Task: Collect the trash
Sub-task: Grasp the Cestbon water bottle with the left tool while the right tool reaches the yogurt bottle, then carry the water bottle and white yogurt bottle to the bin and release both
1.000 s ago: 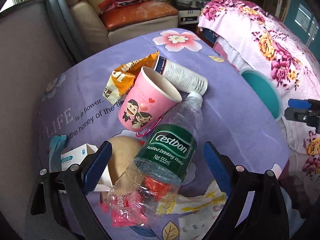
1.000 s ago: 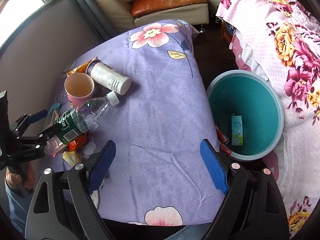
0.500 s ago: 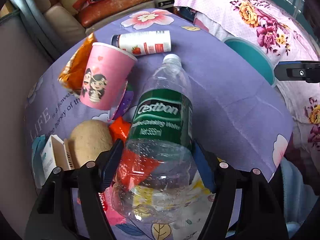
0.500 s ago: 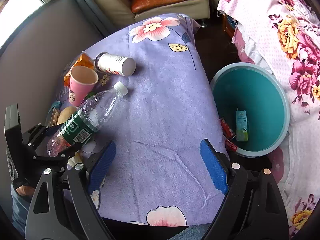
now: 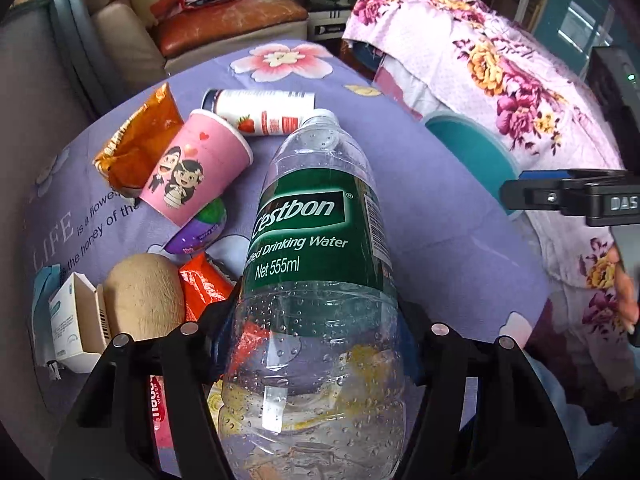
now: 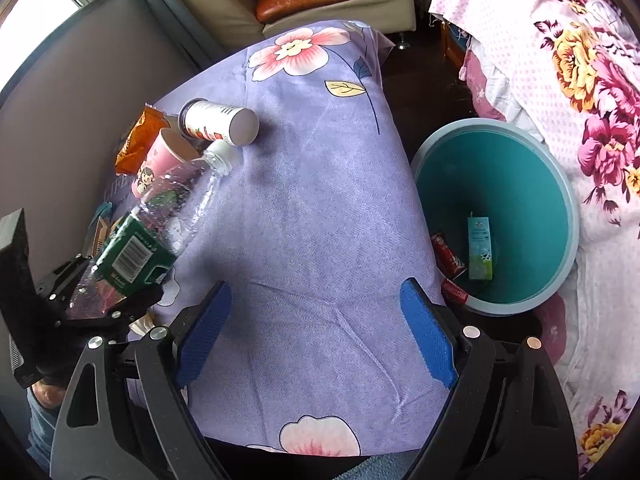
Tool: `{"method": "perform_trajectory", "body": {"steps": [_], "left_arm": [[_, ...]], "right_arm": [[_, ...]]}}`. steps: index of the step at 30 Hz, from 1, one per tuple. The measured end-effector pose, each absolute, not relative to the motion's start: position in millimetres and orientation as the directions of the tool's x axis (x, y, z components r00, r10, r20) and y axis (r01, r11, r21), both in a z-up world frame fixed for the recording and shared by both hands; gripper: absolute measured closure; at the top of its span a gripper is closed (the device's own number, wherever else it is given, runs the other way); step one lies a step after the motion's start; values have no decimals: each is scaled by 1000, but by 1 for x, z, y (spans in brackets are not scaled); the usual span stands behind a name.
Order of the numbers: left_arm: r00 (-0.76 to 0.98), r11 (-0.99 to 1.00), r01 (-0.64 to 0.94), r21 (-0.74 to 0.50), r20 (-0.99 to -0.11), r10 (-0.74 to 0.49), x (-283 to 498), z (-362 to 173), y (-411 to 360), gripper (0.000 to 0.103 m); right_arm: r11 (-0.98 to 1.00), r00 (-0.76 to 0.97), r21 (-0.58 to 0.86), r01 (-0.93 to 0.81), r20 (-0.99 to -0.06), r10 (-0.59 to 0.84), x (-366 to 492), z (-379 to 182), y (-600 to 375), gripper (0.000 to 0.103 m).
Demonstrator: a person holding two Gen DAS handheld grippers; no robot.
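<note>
Bottle in the left claw, bin waiting at the right.

At nine o'clock on the purple tablecloth [image 6: 320, 208] sits the litter pile: orange snack bag [image 5: 136, 148], pink paper cup [image 5: 192, 172], white yogurt bottle [image 6: 218, 120]. The left gripper [image 5: 316, 344] is clamped on the base of the water bottle [image 5: 320, 240], which looks lifted, cap pointing toward twelve. The right gripper [image 6: 316, 336] hangs wide and empty over bare cloth. The teal bin [image 6: 440, 152], at three o'clock, holds a carton. Next, I'd say: swing the bottle right over the rim and let go.
</note>
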State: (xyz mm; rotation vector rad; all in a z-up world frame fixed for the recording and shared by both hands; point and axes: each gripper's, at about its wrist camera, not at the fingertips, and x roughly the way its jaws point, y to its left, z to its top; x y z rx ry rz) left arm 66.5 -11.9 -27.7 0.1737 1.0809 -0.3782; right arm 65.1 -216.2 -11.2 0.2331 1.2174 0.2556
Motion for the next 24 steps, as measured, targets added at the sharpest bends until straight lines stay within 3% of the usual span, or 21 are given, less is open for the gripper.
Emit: {"method": "perform_trajectory", "body": {"steps": [9,16,20,24], "left_arm": [[553,958,264,-117,-795,-249,75,27,44,38],[574,972,171,-161,-785,-232,123,17,73,38],[585,973,149,-177,-777,-231,140,16,85,38],[595,971,126,-201,-768,-236,153,16,100,38]], "right_arm": [[948,321,271,-167,-894,312,109,-1,-177,21],[924,299,187,-334,-909,292,174,-7,-112,22],[887,264,148,-438,-922,284,211,-16,-77,34],[853,214,158,-497,-931,297,234,-27,-57,34]]}}
